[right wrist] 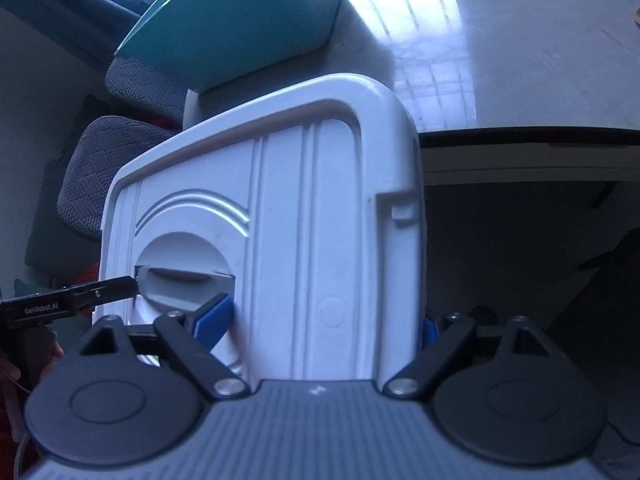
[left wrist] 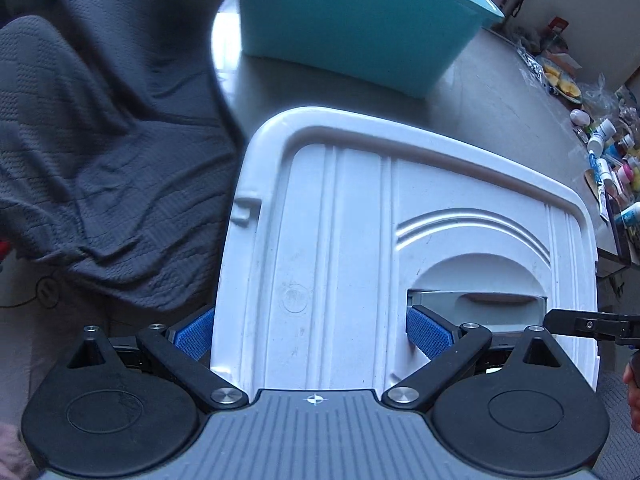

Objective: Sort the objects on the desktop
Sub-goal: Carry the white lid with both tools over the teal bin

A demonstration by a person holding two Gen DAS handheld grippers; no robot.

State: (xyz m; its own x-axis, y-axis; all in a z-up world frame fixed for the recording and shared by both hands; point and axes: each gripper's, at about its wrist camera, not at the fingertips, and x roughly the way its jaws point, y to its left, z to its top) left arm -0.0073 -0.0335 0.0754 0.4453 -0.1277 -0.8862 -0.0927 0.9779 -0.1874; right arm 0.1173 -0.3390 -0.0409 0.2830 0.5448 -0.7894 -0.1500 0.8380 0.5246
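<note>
Together, left gripper (left wrist: 312,336) and right gripper (right wrist: 326,326) each clamped on white lid (left wrist: 400,240), teal bin (left wrist: 352,24) beyond.

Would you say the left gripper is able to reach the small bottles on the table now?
Probably not: the left gripper grips the white lid, which covers its way to the small bottles.

We look down steeply from each gripper, very near a white lid (left wrist: 400,240) that fills both views. The left wrist camera faces toward 12 o'clock, with the teal bin (left wrist: 352,24) ahead and clutter at 2 o'clock. The right wrist camera sees the lid (right wrist: 280,220), the bin (right wrist: 240,20) at 11 o'clock and the table (right wrist: 520,60) at 1 o'clock. Both views share lid, bin and table.
</note>
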